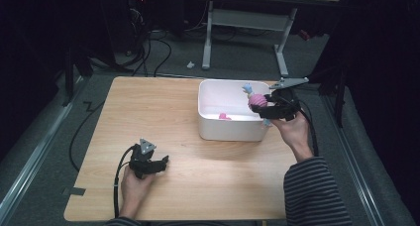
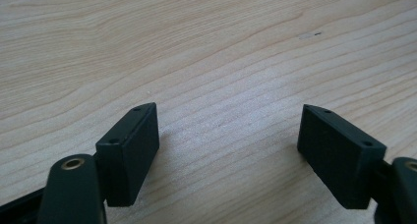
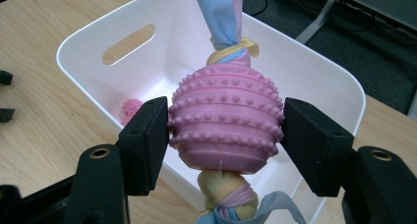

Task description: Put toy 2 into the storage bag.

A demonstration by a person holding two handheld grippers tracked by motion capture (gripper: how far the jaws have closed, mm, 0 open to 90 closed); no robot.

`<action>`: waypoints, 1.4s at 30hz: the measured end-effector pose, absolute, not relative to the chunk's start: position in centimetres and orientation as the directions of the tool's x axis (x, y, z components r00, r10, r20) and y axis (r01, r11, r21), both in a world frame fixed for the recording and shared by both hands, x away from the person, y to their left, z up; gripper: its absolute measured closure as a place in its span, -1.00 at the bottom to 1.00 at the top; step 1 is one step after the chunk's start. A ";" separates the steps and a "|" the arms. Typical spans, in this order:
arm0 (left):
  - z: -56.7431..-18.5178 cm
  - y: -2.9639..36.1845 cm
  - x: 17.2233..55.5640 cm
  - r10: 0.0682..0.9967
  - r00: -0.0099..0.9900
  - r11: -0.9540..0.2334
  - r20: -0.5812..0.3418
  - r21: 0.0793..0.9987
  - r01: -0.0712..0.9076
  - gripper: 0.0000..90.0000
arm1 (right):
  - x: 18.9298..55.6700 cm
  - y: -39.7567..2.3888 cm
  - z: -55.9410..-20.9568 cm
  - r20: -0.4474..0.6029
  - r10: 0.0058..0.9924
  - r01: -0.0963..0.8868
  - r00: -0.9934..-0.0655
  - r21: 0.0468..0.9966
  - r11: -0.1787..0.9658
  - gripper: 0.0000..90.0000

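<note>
So the right gripper [image 1: 268,107] has its jaws clamped on a pink knobbly rubber toy [image 3: 225,120] — a ribbed, studded egg-shaped thing with a knotted cloth rope running through it. In the right gripper view both black pads press flat against the toy's sides, one on each flank, and the rope sticks out at both ends: a blue and pink strip going up past a yellow knot, and a yellow, pink and blue twist hanging below. From the high view, the toy [image 1: 257,101] sits up in the air at the right-hand edge of the white bin [image 1: 213,127], roughly over its rim rather than down inside it.

The bin itself is a plain white plastic tub with a slot handle cut in one end wall, standing on the right half of the wooden table [image 1: 148,102]. Down on its floor lies a small pink spiky ball [image 3: 132,108], near the wall closest to the person.

Over on the left, the left gripper [image 1: 159,162] is low over the table near the front edge, well apart from the bin. Its jaws are spread wide with nothing between them — the left gripper view looks straight down on bare wood grain between the two pads [image 2: 129,150].

A striped sleeve [image 1: 312,191] comes in at the bottom right.
</note>
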State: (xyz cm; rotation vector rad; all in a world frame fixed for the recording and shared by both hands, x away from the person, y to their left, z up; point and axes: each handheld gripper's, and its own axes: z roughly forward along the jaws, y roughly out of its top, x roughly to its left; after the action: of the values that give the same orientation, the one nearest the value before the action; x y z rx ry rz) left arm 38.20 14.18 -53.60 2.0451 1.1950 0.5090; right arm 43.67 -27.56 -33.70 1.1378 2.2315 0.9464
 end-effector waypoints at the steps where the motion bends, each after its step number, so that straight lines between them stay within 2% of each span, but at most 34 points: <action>1: -53.6 14.2 38.2 0.868 0.496 -0.326 -0.014 0.738 0.591 -0.47 | 43.8 -27.5 -33.7 -0.089 0.829 0.510 -0.553 0.750 0.421 -0.19; 11: -53.6 14.2 38.3 0.869 0.495 -0.325 -0.015 0.738 0.592 -0.46 | 46.0 -26.6 -34.6 -0.084 0.835 0.521 -0.544 0.746 0.415 -0.19; 21: -53.6 14.2 38.3 0.869 0.495 -0.322 -0.018 0.739 0.592 -0.46 | 47.5 -24.9 -36.0 -0.082 0.812 0.533 -0.578 0.716 0.451 -0.19; 30: -53.6 14.2 38.3 0.869 0.495 -0.323 -0.017 0.738 0.592 -0.46 | 47.5 -23.7 -37.2 -0.069 0.779 0.541 -0.623 0.681 0.493 -0.20; 42: -53.6 14.2 38.2 0.869 0.495 -0.324 -0.015 0.738 0.592 -0.46 | 47.1 -23.9 -37.8 -0.011 0.769 0.564 -0.639 0.673 0.478 -0.21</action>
State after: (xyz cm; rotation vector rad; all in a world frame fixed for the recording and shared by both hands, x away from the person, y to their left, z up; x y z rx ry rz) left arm 38.24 14.20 -53.60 2.0431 1.1972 0.5085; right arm 47.06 -23.94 -37.75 1.1278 2.4174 0.9293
